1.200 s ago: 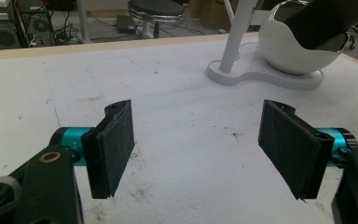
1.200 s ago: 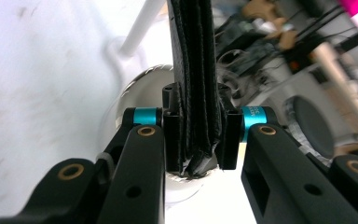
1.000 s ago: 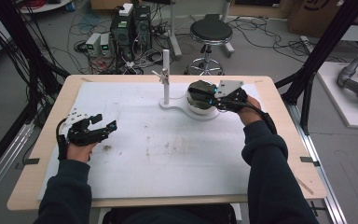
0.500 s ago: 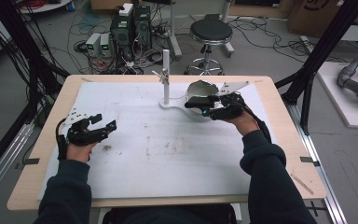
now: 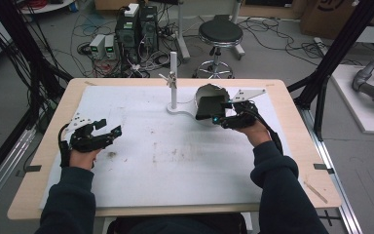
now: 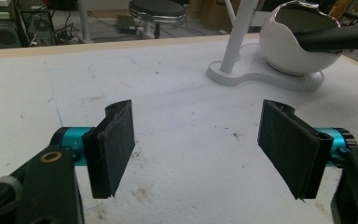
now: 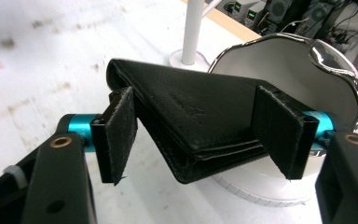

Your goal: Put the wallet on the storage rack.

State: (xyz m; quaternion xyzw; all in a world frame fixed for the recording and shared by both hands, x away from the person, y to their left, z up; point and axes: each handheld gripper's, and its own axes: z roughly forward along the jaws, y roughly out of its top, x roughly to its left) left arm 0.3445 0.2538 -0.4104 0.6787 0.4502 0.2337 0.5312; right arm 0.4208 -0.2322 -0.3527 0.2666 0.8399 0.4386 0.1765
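Wallet (image 7: 200, 126), black leather, folded: gripped across its width by the right gripper (image 5: 224, 116), jaws closed on its two edges, seen close in the right gripper view. Position: at about 1 o'clock from table centre in the high view, its far end over the rim of the white bowl (image 5: 205, 92) and its near end in the jaws. Change over the last second: the right hand has drawn back toward the person, and the wallet, previously lying low across the bowl, is now tilted up with much of its length outside the rim. Judged meaning: extraction from the bowl is under way and nearly complete; the wallet has yet to clear the rim fully and has not been set on the table (image 5: 185, 161). Bowl sits on a white base shared with an upright white post (image 5: 173, 80) at 12 o'clock. Left gripper (image 5: 106, 132): jaws spread wide, empty, resting at 9 o'clock, unmoved across the interval, well apart from the bowl.
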